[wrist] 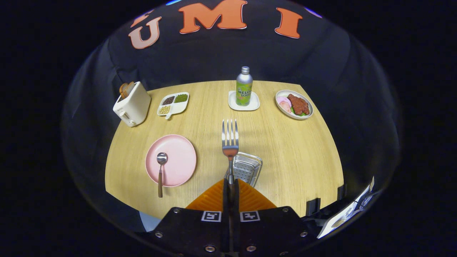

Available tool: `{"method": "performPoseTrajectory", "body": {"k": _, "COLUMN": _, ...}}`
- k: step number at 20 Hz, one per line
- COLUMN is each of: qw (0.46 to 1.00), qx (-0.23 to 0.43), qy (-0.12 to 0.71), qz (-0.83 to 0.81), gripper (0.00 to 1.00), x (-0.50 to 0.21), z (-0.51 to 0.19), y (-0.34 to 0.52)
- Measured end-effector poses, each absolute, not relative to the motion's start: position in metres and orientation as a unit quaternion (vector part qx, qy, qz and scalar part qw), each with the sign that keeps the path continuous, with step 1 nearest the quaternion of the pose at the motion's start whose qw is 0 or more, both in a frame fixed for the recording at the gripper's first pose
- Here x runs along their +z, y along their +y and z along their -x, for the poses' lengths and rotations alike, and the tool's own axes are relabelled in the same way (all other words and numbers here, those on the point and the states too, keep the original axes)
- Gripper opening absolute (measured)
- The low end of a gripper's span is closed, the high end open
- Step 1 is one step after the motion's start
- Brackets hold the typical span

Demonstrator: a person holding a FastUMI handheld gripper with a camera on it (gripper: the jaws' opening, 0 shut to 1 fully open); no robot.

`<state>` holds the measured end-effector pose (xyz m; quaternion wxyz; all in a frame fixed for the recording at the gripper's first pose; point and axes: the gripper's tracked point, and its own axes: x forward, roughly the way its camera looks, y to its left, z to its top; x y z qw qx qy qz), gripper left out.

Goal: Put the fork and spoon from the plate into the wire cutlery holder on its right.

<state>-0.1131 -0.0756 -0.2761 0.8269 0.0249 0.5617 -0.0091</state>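
Claw [230, 182]: fingers pressed together, pinching the fork's handle between them.
Fork [230, 141]: held upright with tines pointing away, above the wire cutlery holder.
Wire cutlery holder [246, 169]: on the worktop just beyond the fingertips, right of the pink plate.
Pink plate [178, 157]: left of the holder, near the worktop's front edge.
Spoon [160, 171]: bowl on the plate, handle reaching over its near rim.
Worktop [292, 153]: pale wood grain, bare around the holder.
Far row beyond the holder: toaster [132, 104] with bread, divided dish [173, 104] of beans, bottle [244, 86] on a white coaster [244, 103], plate of meat [294, 104].
Room: black cloth wall behind the worktop.
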Motion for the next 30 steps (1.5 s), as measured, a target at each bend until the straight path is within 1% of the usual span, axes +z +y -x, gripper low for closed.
{"method": "performPoseTrajectory", "body": {"k": 6, "qw": 0.774, "qx": 0.016, "qy": 0.633, "qz": -0.013, "gripper": 0.05, "x": -0.308, "z": 0.13, "y": -0.088}}
{"method": "performPoseTrajectory", "body": {"k": 14, "qw": 0.706, "qx": 0.06, "qy": 0.706, "qz": -0.013, "gripper": 0.05, "x": -0.329, "z": 0.142, "y": -0.095}}
{"method": "performPoseTrajectory", "body": {"k": 20, "qw": 0.69, "qx": 0.079, "qy": 0.719, "qz": 0.008, "gripper": 0.05, "x": -0.343, "z": 0.132, "y": -0.095}}
{"method": "performPoseTrajectory", "body": {"k": 23, "qw": 0.693, "qx": 0.078, "qy": 0.717, "qz": 0.009, "gripper": 0.07, "x": -0.348, "z": 0.126, "y": -0.097}}
{"method": "performPoseTrajectory", "body": {"k": 27, "qw": 0.688, "qx": 0.098, "qy": 0.719, "qz": 0.016, "gripper": 0.07, "x": -0.348, "z": 0.134, "y": -0.098}}
{"method": "performPoseTrajectory", "body": {"k": 30, "qw": 0.695, "qx": 0.091, "qy": 0.714, "qz": -0.007, "gripper": 0.07, "x": -0.352, "z": 0.131, "y": -0.099}}
